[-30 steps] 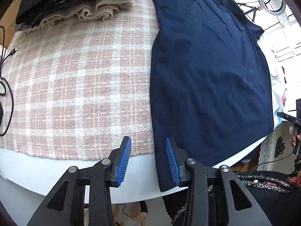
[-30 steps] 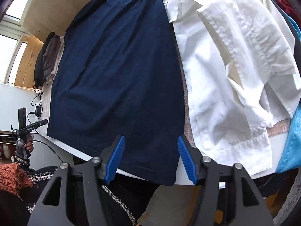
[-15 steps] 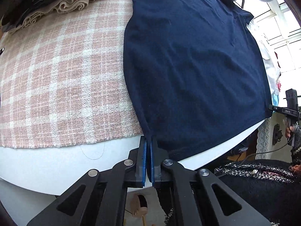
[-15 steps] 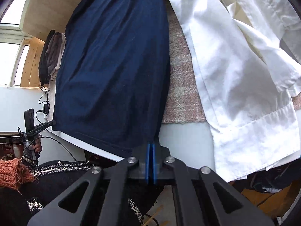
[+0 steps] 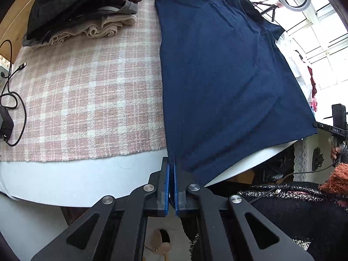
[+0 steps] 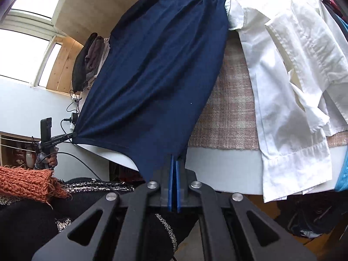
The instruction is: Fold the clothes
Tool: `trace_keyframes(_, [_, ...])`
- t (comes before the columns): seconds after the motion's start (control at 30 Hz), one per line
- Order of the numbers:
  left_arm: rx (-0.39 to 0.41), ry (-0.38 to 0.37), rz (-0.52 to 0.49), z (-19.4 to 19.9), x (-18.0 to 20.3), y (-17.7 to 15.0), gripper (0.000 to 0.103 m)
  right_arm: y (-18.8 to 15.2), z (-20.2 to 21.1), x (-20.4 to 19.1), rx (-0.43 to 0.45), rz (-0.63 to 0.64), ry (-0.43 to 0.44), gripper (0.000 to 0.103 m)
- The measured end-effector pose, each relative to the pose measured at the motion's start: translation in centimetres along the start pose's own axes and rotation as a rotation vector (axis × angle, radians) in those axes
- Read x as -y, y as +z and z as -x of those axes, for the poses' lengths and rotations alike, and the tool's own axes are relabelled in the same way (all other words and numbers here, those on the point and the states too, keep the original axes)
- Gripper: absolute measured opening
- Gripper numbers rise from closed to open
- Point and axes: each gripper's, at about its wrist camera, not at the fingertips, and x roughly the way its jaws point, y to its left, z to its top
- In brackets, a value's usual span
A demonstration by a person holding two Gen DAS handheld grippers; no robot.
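Observation:
A navy blue T-shirt lies spread on a pink plaid blanket, its hem hanging over the table's near edge. My left gripper is shut on the hem's left corner. My right gripper is shut on the hem's right corner, and the navy blue T-shirt is drawn taut and lifted between the two. In the right wrist view the left gripper shows at the shirt's far corner.
A stack of folded dark and beige clothes sits at the blanket's far left. A white shirt lies crumpled right of the navy one. Black cables lie at the left edge. The white table edge runs in front.
Both grippers went from open to shut on the hem corners. The shirt's near edge has since been pulled up and stretched tight.

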Motion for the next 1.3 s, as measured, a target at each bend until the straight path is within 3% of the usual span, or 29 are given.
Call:
trace_keyframes(0.1, [-0.070,-0.007,0.036,-4.3,-1.4,0.0,0.003,-0.7,-3.6,2.8,-0.117,-0.050,-0.120,0.002])
trace_keyframes(0.2, [-0.097,0.010,0.009,-5.7,-1.0,0.0,0.003,-1.0,-4.4,3.4,-0.144,-0.052,-0.146,0.002])
trace_keyframes(0.3, [-0.085,0.007,-0.008,-4.6,-0.5,0.1,0.003,-0.8,-4.1,2.8,-0.160,-0.023,-0.168,0.002])
trace_keyframes(0.43, [-0.048,0.000,-0.038,-3.1,0.5,0.8,0.003,-0.5,-2.7,2.6,-0.118,-0.033,-0.171,0.002])
trace_keyframes(0.5, [-0.096,0.003,-0.045,-4.4,0.5,0.6,0.003,-0.4,-2.5,2.7,-0.107,-0.045,-0.185,0.002])
trace_keyframes(0.6, [-0.148,-0.009,-0.013,-6.3,-0.2,0.1,0.003,-0.7,-4.8,2.8,-0.191,-0.022,-0.238,0.002])
trace_keyframes(0.7, [-0.141,-0.010,-0.011,-6.4,-0.8,-0.1,0.004,-0.2,-5.5,1.9,-0.232,0.018,-0.272,0.002])
trace_keyframes(0.8, [-0.110,0.005,-0.014,-4.7,-1.9,-0.4,0.006,0.2,-4.3,0.6,-0.264,0.037,-0.290,0.013])
trace_keyframes(0.87, [-0.081,0.025,-0.007,-3.4,-2.9,-0.6,0.013,1.0,-1.7,-1.0,-0.198,0.058,-0.283,0.027])
trace_keyframes(0.93, [-0.038,0.070,0.023,-1.8,-4.6,-0.4,0.013,3.6,0.8,-3.3,-0.101,0.100,-0.255,0.038])
trace_keyframes(1.03, [0.081,0.089,0.062,0.5,-6.6,2.1,0.013,7.5,4.4,-6.7,0.044,0.162,-0.212,0.042])
trace_keyframes(1.1, [0.180,0.084,0.045,3.1,-6.8,6.8,0.013,10.1,6.9,-9.0,0.140,0.203,-0.182,0.042])
trace_keyframes(1.2, [0.329,0.100,-0.031,5.3,-4.1,15.2,0.015,14.3,10.5,-12.6,0.282,0.273,-0.140,0.042])
trace_keyframes(1.3, [0.423,0.098,-0.059,6.6,-2.4,23.9,0.023,20.6,10.5,-18.6,0.353,0.464,-0.128,0.042])
